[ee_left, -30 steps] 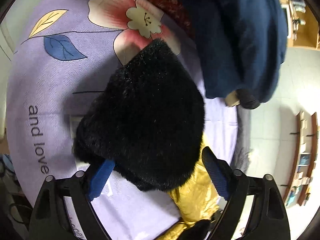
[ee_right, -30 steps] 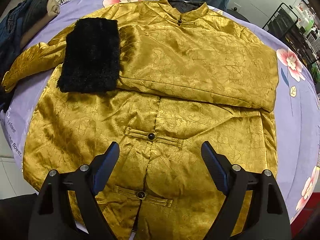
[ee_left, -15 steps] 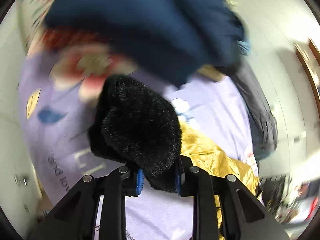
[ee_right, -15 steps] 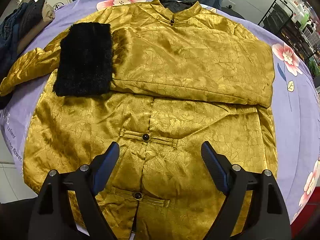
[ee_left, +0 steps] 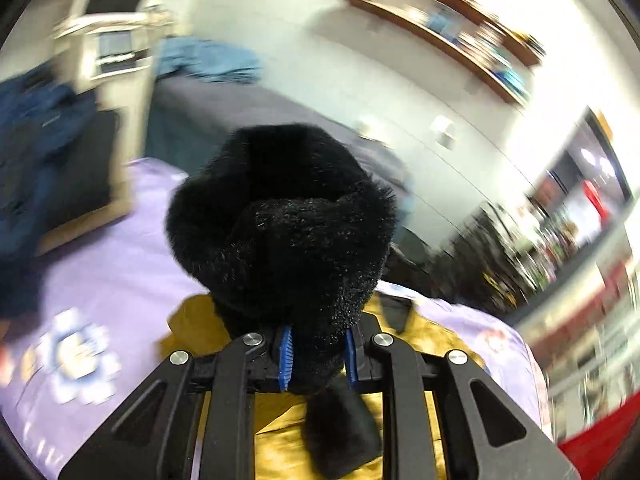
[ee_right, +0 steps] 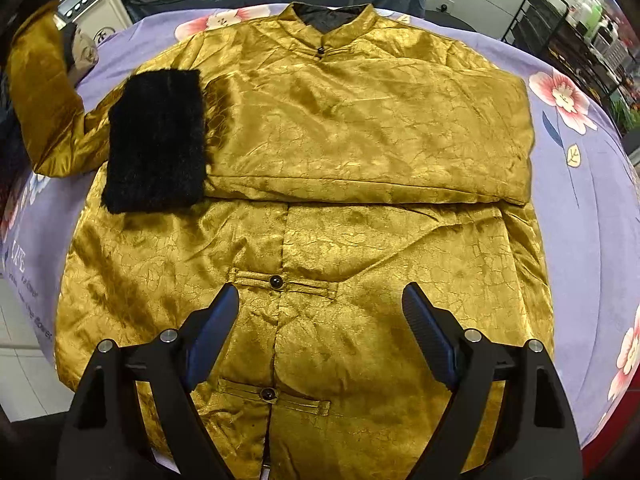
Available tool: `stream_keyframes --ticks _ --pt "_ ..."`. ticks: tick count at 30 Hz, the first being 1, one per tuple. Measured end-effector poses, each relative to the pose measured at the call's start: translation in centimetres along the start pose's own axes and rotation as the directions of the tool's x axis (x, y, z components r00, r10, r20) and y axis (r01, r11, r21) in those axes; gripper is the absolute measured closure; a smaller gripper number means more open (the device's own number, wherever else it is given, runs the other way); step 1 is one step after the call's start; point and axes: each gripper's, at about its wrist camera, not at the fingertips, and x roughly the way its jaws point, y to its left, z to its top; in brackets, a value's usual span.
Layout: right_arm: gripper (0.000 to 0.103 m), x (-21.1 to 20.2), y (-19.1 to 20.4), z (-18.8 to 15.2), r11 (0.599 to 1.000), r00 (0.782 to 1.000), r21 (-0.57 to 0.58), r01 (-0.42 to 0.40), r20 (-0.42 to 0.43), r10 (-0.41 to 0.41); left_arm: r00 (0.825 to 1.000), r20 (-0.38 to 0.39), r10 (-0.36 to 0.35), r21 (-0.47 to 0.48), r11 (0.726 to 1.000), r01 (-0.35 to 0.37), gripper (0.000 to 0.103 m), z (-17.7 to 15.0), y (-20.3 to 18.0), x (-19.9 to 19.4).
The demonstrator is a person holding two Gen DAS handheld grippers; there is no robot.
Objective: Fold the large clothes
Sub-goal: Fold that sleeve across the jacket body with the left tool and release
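Since the earlier frame, the left sleeve (ee_right: 44, 108) had been lifted off the purple floral sheet (ee_right: 580, 208) and raised at the table's left edge, and the left camera had swung up toward the room.

Item: gold jacket (ee_right: 320, 208), crinkled satin-like fabric, stand collar, black knot buttons, lying front up on the sheet. Right sleeve folded across the chest, its black fur cuff (ee_right: 156, 140) resting flat on the left breast.

Left gripper (ee_left: 316, 354): blue pads drawn narrow, clamped on the other fur cuff (ee_left: 284, 220), a dense, bristly black bundle bunched above the fingers, gold cloth hanging beneath.

Right gripper (ee_right: 320, 336): jaws spread wide, holding nothing, poised above the lower front placket.

Right view alone showed the whole garment and the raised sleeve; left view alone showed the grip itself. Background there was motion-blurred: possibly shelving and a grey-covered bed.
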Motion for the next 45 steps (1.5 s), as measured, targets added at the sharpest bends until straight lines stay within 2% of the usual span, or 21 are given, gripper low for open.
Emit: stream_keyframes --ticks 3,5,8,12,13,15,17,18,20,21,24,28,30,34,38,42,44,45 --pt "0.020 -0.3 -1.1 0.1 0.999 1.000 0.038 0.005 0.008 -0.006 0.994 -0.051 -0.093 0.063 0.993 0.096 0.085 -0.9 -6.3 3.7" --pt "0.020 -0.5 -1.9 0.0 0.998 1.000 0.068 0.013 0.010 -0.014 0.989 -0.089 -0.120 0.119 0.984 0.131 0.084 -2.3 -10.2 6.4" --pt "0.020 -0.5 -2.8 -0.5 0.995 1.000 0.100 0.022 0.003 -0.022 0.975 -0.168 -0.145 0.146 0.975 0.170 0.085 -5.3 -13.9 9.4" --pt "0.020 -0.2 -4.0 -1.0 0.990 1.000 0.138 0.029 -0.015 -0.027 0.950 -0.290 -0.115 0.214 0.960 0.181 0.085 -10.2 -17.4 13.3" --pt "0.020 -0.1 -4.4 -1.1 0.988 0.999 0.150 0.033 -0.021 -0.030 0.940 -0.330 -0.085 0.251 0.952 0.175 0.084 -11.7 -18.2 14.5" --pt "0.020 0.0 -4.9 -1.2 0.985 0.999 0.170 0.036 -0.027 -0.032 0.916 -0.400 -0.041 0.282 0.945 0.165 0.070 -13.4 -18.1 16.0" --pt "0.020 0.2 -5.5 -1.2 0.981 0.999 0.191 0.034 -0.032 -0.029 0.882 -0.471 -0.025 0.294 0.938 0.183 0.040 -15.8 -17.7 16.7" --pt "0.020 0.2 -5.7 -1.2 0.979 0.999 0.198 0.036 -0.034 -0.030 0.874 -0.486 -0.018 0.303 0.934 0.188 0.038 -16.5 -17.6 16.6" --pt "0.020 0.2 -6.1 -1.0 0.977 0.999 0.210 0.038 -0.033 -0.032 0.874 -0.486 -0.003 0.323 0.928 0.183 0.025 -17.6 -17.0 16.1" --pt "0.020 0.2 -6.3 -0.8 0.976 0.999 0.213 0.040 -0.031 -0.035 0.877 -0.480 0.005 0.329 0.928 0.175 0.023 -17.8 -16.6 15.8" --pt "0.020 0.0 -7.2 0.1 0.972 0.999 0.233 0.037 -0.008 -0.037 0.889 -0.459 0.008 0.313 0.937 0.154 0.020 -17.4 -14.7 14.3" --pt "0.020 -0.8 -8.2 2.5 0.964 0.999 0.265 -0.010 0.050 -0.003 0.894 -0.437 0.098 0.303 0.952 0.044 0.019 -16.6 -11.2 12.7" --pt "0.020 -1.4 -8.3 4.2 0.960 0.995 0.272 -0.060 0.097 0.035 0.895 -0.423 0.141 0.304 0.953 -0.007 0.019 -16.6 -9.2 11.5" --pt "0.020 -1.9 -7.4 7.5 0.948 0.977 0.266 -0.174 0.171 0.131 0.886 -0.412 0.212 0.292 0.952 -0.093 0.019 -17.3 -5.8 9.1" --pt "0.020 -0.4 -5.4 9.6 0.968 0.983 0.204 -0.143 0.145 0.115 0.866 -0.439 0.239 0.240 0.960 -0.143 0.019 -18.8 -2.4 7.1" --pt "0.032 1.1 -3.8 10.7 0.975 0.981 0.151 -0.166 0.124 0.148 0.849 -0.446 0.284 0.230 0.953 -0.198 0.019 -19.7 -0.1 5.7" --pt "0.047 2.2 -3.0 11.0 0.981 0.985 0.111 -0.157 0.092 0.147 0.842 -0.456 0.288 0.207 0.954 -0.215 0.019 -20.0 0.8 5.3" --pt "0.064 2.5 -2.5 11.0 0.984 0.986 0.092 -0.155 0.077 0.148 0.840 -0.460 0.289 0.196 0.955 -0.222 0.019 -20.1 1.1 5.1"
